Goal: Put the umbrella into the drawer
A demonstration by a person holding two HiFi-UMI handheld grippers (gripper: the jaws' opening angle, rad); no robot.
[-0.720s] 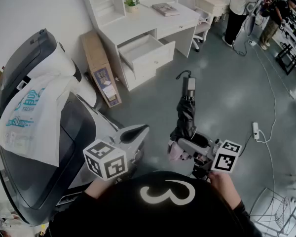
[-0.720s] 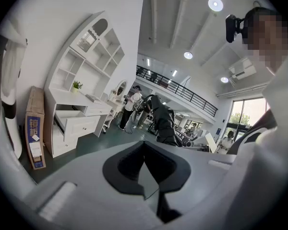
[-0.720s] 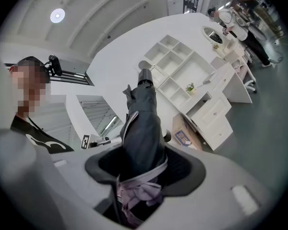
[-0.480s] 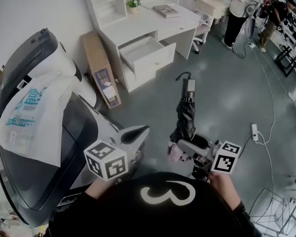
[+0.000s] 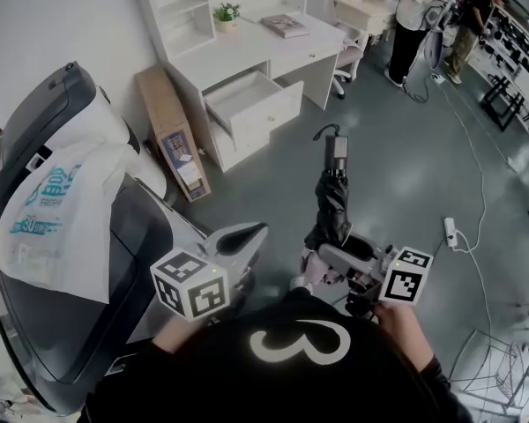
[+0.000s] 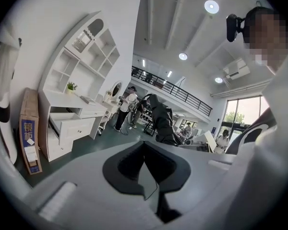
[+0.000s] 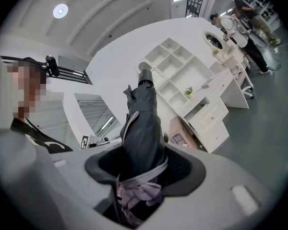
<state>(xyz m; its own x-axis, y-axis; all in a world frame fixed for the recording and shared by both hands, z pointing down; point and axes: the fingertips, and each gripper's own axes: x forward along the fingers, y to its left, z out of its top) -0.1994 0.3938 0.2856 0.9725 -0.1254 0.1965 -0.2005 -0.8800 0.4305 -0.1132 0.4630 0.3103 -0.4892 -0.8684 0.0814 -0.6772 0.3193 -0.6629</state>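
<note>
A folded black umbrella (image 5: 332, 203) points away from me over the grey floor, its handle (image 5: 335, 148) at the far end. My right gripper (image 5: 337, 259) is shut on its lower, strapped end; in the right gripper view the umbrella (image 7: 141, 123) rises from between the jaws of the right gripper (image 7: 144, 163). My left gripper (image 5: 239, 238) is held beside it at the left, jaws together and empty, as the left gripper (image 6: 146, 166) also shows in its own view. The white desk's drawer (image 5: 247, 97) stands pulled open ahead, also seen as the drawer (image 6: 67, 124) and the drawer (image 7: 207, 115).
A large dark chair-like machine (image 5: 88, 271) with a white plastic bag (image 5: 62, 205) fills the left. A cardboard box (image 5: 170, 135) leans by the desk (image 5: 247, 47). A power strip (image 5: 450, 231) with cable lies on the floor at right. People (image 5: 414, 16) stand far back.
The desk and open drawer have shifted slightly left in the head view. Both grippers and the umbrella keep the same places relative to each other.
</note>
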